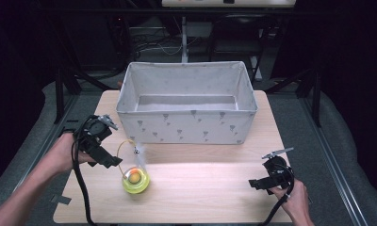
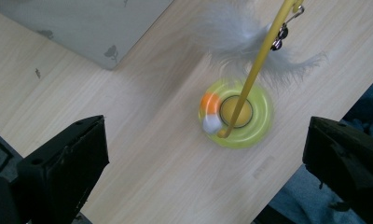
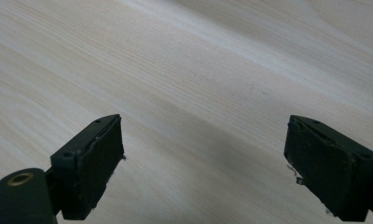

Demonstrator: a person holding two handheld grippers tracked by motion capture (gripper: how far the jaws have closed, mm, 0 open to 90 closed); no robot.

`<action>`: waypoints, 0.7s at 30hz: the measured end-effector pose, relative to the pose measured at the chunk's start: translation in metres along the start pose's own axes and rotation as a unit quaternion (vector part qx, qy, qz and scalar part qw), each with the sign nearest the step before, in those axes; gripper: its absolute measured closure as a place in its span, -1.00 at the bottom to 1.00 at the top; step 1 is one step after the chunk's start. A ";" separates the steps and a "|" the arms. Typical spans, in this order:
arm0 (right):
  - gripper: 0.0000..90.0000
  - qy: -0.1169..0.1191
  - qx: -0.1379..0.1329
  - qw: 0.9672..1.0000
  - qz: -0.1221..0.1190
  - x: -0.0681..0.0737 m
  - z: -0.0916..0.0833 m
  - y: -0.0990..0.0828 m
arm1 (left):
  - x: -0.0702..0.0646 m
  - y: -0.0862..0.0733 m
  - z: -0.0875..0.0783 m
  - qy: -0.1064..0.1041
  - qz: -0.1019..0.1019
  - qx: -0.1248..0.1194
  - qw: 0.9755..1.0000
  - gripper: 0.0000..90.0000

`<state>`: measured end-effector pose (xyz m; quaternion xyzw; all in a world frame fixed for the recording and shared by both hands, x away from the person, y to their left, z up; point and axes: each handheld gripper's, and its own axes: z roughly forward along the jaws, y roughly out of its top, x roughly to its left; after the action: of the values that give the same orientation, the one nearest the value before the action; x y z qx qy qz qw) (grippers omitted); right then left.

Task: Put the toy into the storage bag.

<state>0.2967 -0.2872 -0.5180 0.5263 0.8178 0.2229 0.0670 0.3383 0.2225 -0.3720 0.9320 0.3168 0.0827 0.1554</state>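
Bare forearms, no sleeves. Black left gripper [image 1: 112, 161] with blocky jaws, a grey three-cornered plate on top and a thick black cable trailing off. Same build on the right gripper [image 1: 250, 183]; screw holes in its flat jaw blocks, a brass-ringed hole near the base.

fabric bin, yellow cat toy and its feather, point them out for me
fabric bin [image 1: 186, 127]: high view, on its front wall.
yellow cat toy [image 2: 257, 119]: left gripper view, on the round base's rim.
feather [image 2: 231, 39]: left gripper view, on the grey plume near the wand's top.

No readable text anywhere — the bin's [image 1: 186, 123] small marks seem mere pattern
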 end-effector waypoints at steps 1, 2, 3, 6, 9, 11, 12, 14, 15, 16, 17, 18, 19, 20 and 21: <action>-0.75 0.003 0.002 1.000 0.000 -0.001 0.000 0.000 | -0.001 0.004 0.000 0.004 0.006 0.008 1.000 -0.99; -0.75 0.003 0.002 1.000 0.000 -0.001 0.000 0.000 | -0.001 0.004 0.000 0.004 0.006 0.008 1.000 -0.95; -0.75 0.000 -0.001 1.000 0.003 -0.001 0.001 -0.001 | -0.002 0.006 -0.001 0.004 0.014 0.017 1.000 -0.95; -0.74 -0.001 0.005 1.000 0.005 -0.003 -0.001 -0.001 | -0.002 0.010 -0.002 0.001 0.020 0.021 1.000 -0.65; -0.72 0.001 0.004 1.000 -0.002 -0.004 0.001 -0.001 | -0.004 0.018 -0.002 -0.001 0.031 0.035 0.999 -0.48; -0.72 0.002 0.002 1.000 -0.002 -0.004 0.001 -0.001 | -0.005 0.020 -0.002 -0.004 0.034 0.036 0.999 -0.43; -0.72 -0.001 0.010 1.000 -0.002 -0.004 0.000 -0.001 | -0.005 0.021 -0.001 -0.004 0.036 0.039 0.999 -0.29; -0.72 0.002 0.004 1.000 0.003 -0.004 0.000 -0.002 | -0.007 0.025 0.000 -0.009 0.044 0.048 0.998 -0.14; -0.72 0.003 0.003 1.000 0.005 -0.004 0.000 -0.002 | -0.008 0.026 0.000 -0.007 0.046 0.049 0.998 -0.04; -0.72 0.005 0.004 1.000 0.003 -0.005 0.000 -0.002 | -0.008 0.027 0.000 -0.010 0.049 0.055 0.997 0.02; -0.72 0.005 0.003 1.000 0.004 -0.005 0.001 -0.002 | -0.009 0.028 0.001 -0.012 0.051 0.057 0.997 0.08; -0.72 0.005 0.003 1.000 0.004 -0.005 0.001 -0.002 | -0.009 0.028 0.001 -0.012 0.051 0.057 0.997 0.14; -0.71 0.005 0.002 1.000 0.002 -0.005 0.001 -0.003 | -0.010 0.031 0.000 -0.012 0.055 0.066 0.996 0.19; -0.71 0.005 0.002 1.000 0.002 -0.005 0.001 -0.003 | -0.010 0.031 0.000 -0.012 0.055 0.066 0.996 0.25; -0.71 0.006 0.004 1.000 0.003 -0.005 0.001 -0.003 | -0.011 0.034 0.000 -0.012 0.057 0.070 0.996 0.30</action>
<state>0.2969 -0.2921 -0.5203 0.5274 0.8178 0.2225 0.0594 0.3484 0.1903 -0.3606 0.9580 0.2665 0.0577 0.0892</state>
